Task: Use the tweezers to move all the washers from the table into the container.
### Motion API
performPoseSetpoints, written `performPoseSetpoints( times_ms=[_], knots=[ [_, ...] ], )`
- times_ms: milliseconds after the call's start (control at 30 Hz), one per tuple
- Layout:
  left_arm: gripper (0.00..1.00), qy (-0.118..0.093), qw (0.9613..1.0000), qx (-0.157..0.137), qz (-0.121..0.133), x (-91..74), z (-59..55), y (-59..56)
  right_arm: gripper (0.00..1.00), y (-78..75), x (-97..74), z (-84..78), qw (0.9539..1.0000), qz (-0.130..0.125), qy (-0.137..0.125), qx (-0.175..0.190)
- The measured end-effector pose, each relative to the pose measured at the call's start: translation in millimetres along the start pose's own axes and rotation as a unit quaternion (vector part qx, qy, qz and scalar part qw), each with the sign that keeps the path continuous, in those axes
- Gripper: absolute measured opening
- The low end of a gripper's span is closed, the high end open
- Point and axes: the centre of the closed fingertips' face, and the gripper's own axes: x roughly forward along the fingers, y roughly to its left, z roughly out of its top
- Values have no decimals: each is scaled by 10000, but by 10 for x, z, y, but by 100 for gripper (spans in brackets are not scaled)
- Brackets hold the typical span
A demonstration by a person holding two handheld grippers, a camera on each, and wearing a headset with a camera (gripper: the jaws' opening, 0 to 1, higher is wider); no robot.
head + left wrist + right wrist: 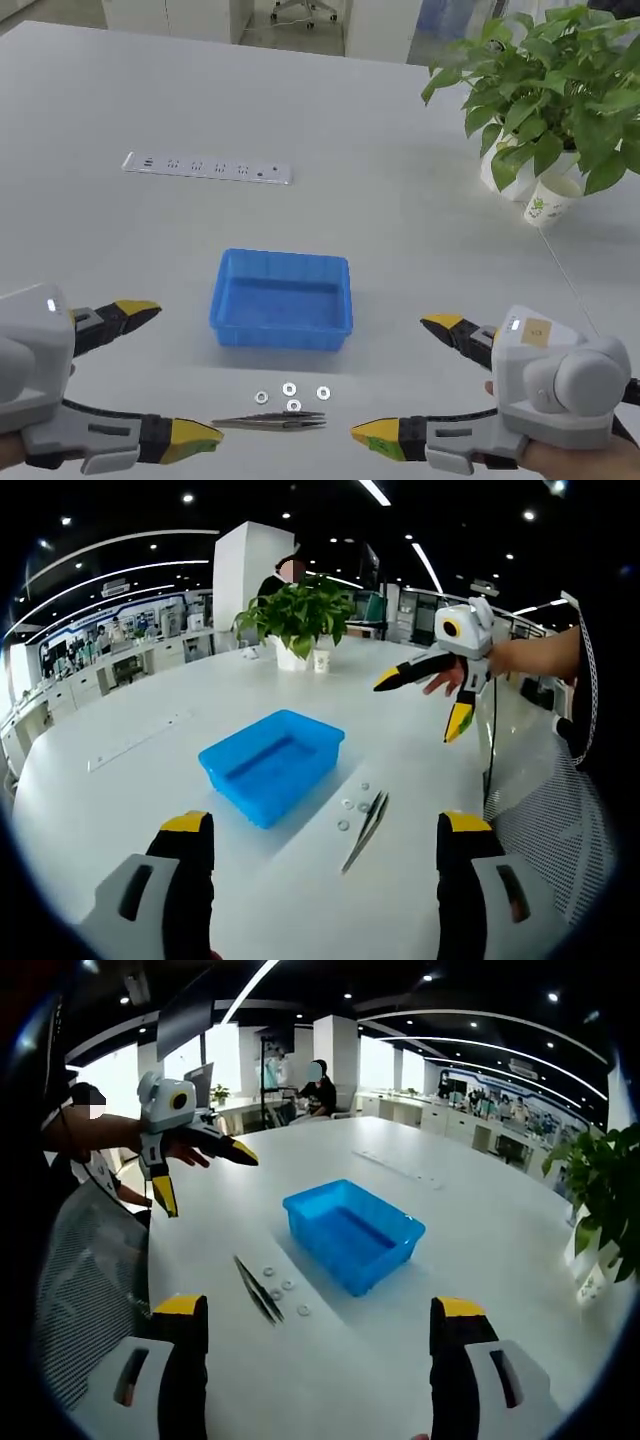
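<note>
Jaws apart and empty, the left gripper (180,370) and right gripper (395,377) are held flanking the tweezers (270,422) laid beside the washers (291,394), seemingly for pickup.

Power strip (207,167) left on table (400,200); potted plant (555,90), paper cup (547,201) right

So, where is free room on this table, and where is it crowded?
Free: the white table between the white power strip and the blue plastic container, and from the container rightward to the potted green plant. Crowded: in front of the container, where small metal washers and metal tweezers lie between the open left claw and right claw.
</note>
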Motion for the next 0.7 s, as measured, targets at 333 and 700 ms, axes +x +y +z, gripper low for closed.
performPoseSetpoints(
  times_ms=[333, 700],
  knots=[
    [98, 22, 10000, 34, -24, 4, -1, -9, 93, -4, -12, -9, 10000, 3, 20, -18],
    [98, 15, 10000, 53, -32, 4, 12, -2, 93, -14, -13, -9, 10000, -13, 22, -36]
  ],
)
